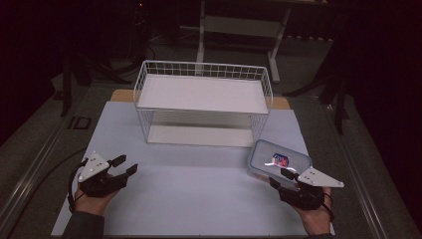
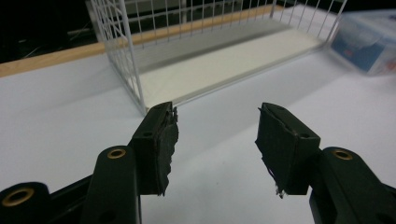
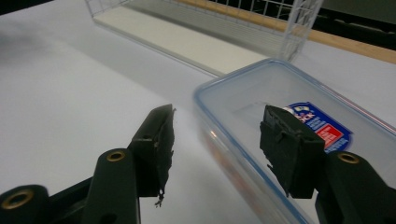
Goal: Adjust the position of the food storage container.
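Observation:
A clear plastic box (image 1: 278, 160) with a blue-rimmed lid and a red and blue label (image 3: 322, 125) lies at the right of the white table, in front of the wire rack's right end. My right gripper (image 1: 280, 178) is open at the box's near edge, its jaws astride the rim (image 3: 233, 154): one over the lid, the other over the table beside it. My left gripper (image 1: 125, 165) rests open near the table's front left, nothing between its jaws, pointing at the rack's left corner (image 2: 140, 100).
A white wire rack (image 1: 203, 102) with two white shelves stands at the back middle of the table. A wooden strip (image 1: 281, 103) runs along the table's far edge behind it. Dark floor and a desk frame (image 1: 239, 25) lie beyond.

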Demonstrator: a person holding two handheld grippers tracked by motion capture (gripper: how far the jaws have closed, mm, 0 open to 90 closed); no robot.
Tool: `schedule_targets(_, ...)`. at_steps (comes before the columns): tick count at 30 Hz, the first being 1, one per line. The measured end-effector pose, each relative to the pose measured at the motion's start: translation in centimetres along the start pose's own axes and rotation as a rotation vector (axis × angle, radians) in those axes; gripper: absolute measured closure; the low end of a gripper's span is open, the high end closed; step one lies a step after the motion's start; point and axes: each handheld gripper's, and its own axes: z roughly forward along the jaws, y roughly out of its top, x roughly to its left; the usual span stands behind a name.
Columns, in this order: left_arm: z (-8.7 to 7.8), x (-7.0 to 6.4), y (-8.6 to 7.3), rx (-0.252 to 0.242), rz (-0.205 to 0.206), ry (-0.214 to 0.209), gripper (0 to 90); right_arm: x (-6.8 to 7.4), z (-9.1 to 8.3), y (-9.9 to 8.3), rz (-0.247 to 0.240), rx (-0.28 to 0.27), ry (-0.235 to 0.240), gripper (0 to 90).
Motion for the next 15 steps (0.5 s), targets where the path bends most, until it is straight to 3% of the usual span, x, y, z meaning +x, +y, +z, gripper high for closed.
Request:
schedule_targets(10, -0.2, 0.2, 0.0, -0.016, -0.018, -0.001, 45.8, -1.2, -0.5, -0.2, 0.055, -0.022, -0.065, 46.4)
schedule_targets(15, -0.1, 0.4, 0.0, -0.012, -0.024, 0.005, 45.7, -2.2, -0.6, -0.6, 0.088, -0.005, -0.125, 57.6)
